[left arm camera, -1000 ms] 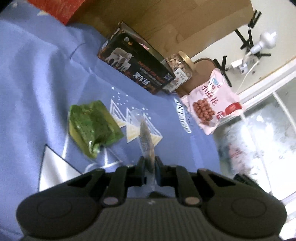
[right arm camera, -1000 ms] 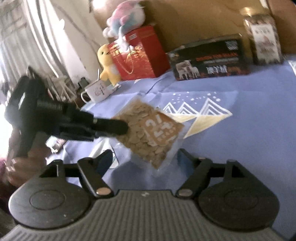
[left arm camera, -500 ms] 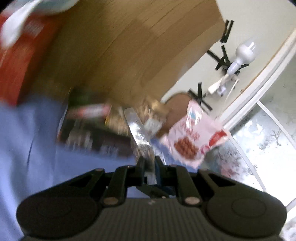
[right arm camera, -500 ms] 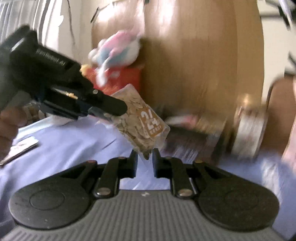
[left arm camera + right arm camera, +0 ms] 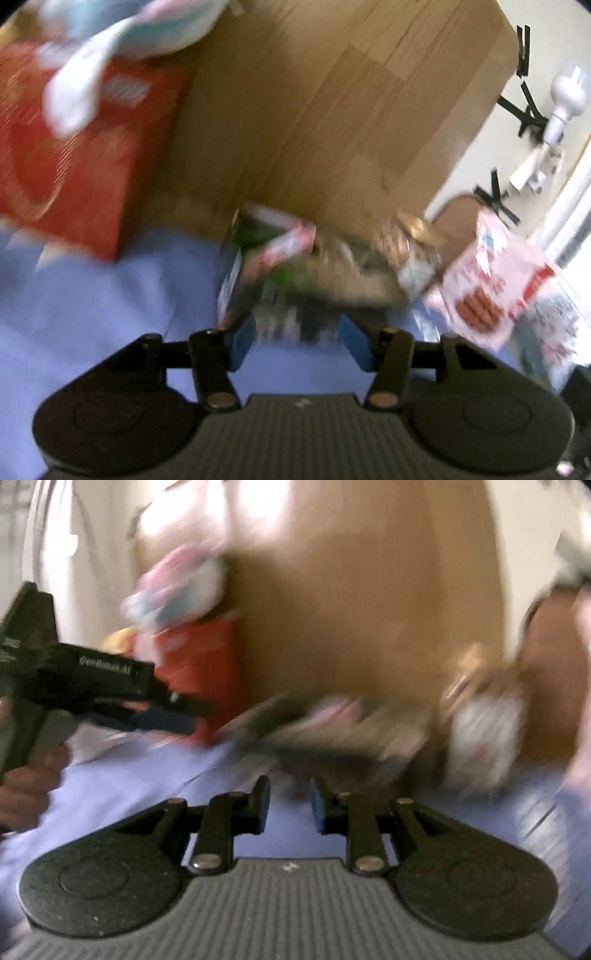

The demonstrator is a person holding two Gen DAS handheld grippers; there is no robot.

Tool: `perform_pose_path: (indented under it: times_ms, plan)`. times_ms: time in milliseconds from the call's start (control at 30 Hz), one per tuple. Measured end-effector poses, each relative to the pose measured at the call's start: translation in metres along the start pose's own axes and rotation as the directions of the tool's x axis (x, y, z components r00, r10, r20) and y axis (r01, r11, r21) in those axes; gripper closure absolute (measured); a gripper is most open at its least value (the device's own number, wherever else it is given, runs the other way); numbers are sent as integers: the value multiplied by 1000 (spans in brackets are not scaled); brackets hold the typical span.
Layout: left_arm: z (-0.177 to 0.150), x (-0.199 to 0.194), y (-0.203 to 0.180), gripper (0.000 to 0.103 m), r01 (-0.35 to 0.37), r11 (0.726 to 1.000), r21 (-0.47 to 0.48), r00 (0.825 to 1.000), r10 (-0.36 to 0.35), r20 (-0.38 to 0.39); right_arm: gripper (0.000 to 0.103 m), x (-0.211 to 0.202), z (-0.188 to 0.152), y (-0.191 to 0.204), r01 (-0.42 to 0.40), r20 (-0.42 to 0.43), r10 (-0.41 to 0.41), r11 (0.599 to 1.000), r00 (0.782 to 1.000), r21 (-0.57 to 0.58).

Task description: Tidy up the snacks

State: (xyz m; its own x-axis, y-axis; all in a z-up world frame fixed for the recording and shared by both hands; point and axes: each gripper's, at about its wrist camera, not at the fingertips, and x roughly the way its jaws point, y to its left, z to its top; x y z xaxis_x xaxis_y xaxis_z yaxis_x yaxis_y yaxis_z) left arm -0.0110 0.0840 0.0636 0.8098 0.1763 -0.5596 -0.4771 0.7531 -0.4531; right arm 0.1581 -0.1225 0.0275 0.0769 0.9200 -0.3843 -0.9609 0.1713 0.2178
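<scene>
Both grippers up over the blue cloth (image 5: 92, 295), picture badly smeared! Left gripper (image 5: 297, 334) at six o'clock of its own view, jaws opening, nothing I can make out between the blue pads (image 5: 243, 338); right gripper (image 5: 287, 805) likewise parting, gap bare. Beyond them, at twelve o'clock, the dark open box (image 5: 280, 266) lies with blurred packets inside, probably where the snack has gone, though I can't pick it out. Pink snack bag (image 5: 491, 280) stands at two o'clock, red box (image 5: 74, 147) at ten. Looks like a drop just made; next needs a fresh loose packet, found by turning back towards the cloth
</scene>
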Motion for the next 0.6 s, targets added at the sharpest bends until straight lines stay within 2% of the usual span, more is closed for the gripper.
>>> perform_pose_path:
  times_ms: [33, 67, 100, 200, 267, 333, 367, 433, 467, 500, 567, 600]
  plan:
    - [-14, -12, 6, 52, 14, 1000, -10, 1000, -14, -15, 74, 1, -7, 1, -83, -54, 85, 996, 995, 38]
    - [-28, -21, 10, 49, 15, 1000, -23, 999, -15, -28, 73, 3, -16, 4, -158, -104, 166, 984, 981, 82]
    - [-45, -31, 14, 49, 5, 999, -45, 999, -7, -46, 73, 3, -23, 11, -190, -138, 205, 975, 969, 110]
    - [-85, -49, 27, 49, -4, 993, -115, 996, -6, -91, 73, 16, -37, 22, -221, -217, 253, 962, 943, 161]
    - [-104, -55, 36, 43, -24, 986, -164, 994, 6, -108, 73, 26, -40, 25, -216, -249, 262, 956, 932, 199]
    - [-117, -53, 43, 43, -5, 979, -204, 992, -21, -125, 73, 33, -42, 25, -217, -250, 279, 944, 927, 247]
    - [-124, -46, 46, 50, 8, 972, -235, 990, -41, -134, 73, 36, -42, 24, -227, -249, 300, 932, 921, 281]
    - [-131, -44, 46, 59, 18, 970, -243, 996, -40, -86, 73, 40, -45, 22, -240, -249, 340, 902, 907, 359]
    - [-131, -41, 47, 72, 10, 968, -250, 996, -33, -86, 73, 40, -47, 21, -246, -241, 362, 882, 900, 403]
    - [-130, -39, 53, 78, 15, 960, -279, 995, -41, -87, 73, 40, -51, 21, -253, -230, 381, 861, 895, 441]
    - [-128, -37, 63, 82, 55, 936, -347, 991, -93, -94, 73, 33, -58, 18, -266, -207, 412, 824, 887, 500]
    - [-125, -36, 63, 91, 68, 933, -354, 989, -109, -96, 73, 29, -61, 17, -270, -190, 416, 813, 889, 515]
